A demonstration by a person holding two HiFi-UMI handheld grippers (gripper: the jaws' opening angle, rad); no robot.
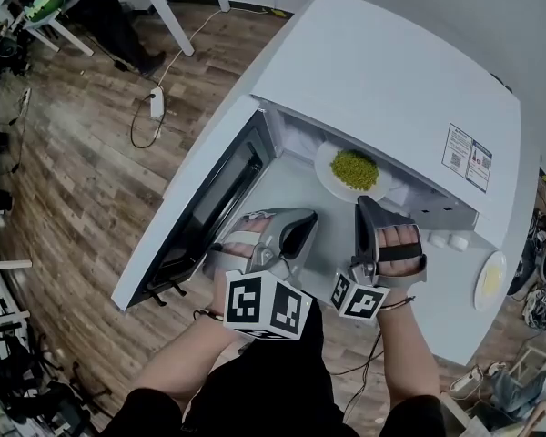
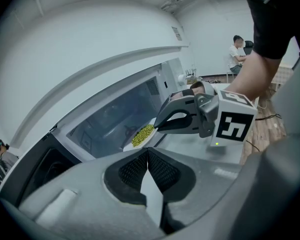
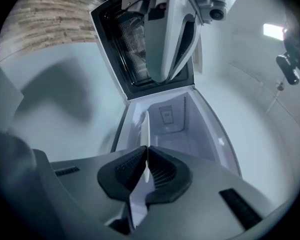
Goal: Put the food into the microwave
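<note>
In the right gripper view the plate point(image 3: 145, 129) shows only edge-on, a thin white line between the jaws of the right gripper point(image 3: 146, 159), so the food point(image 1: 354, 168) is out of sight there. In the head view the microwave point(image 1: 391, 71) top hides the back of its cavity, and the print on its label point(image 1: 467, 157) is too small to read. What lies on the dish point(image 1: 490, 280) at the right cannot be made out. The person's forearms point(image 1: 177, 371) are cut off by the bottom edge.
</note>
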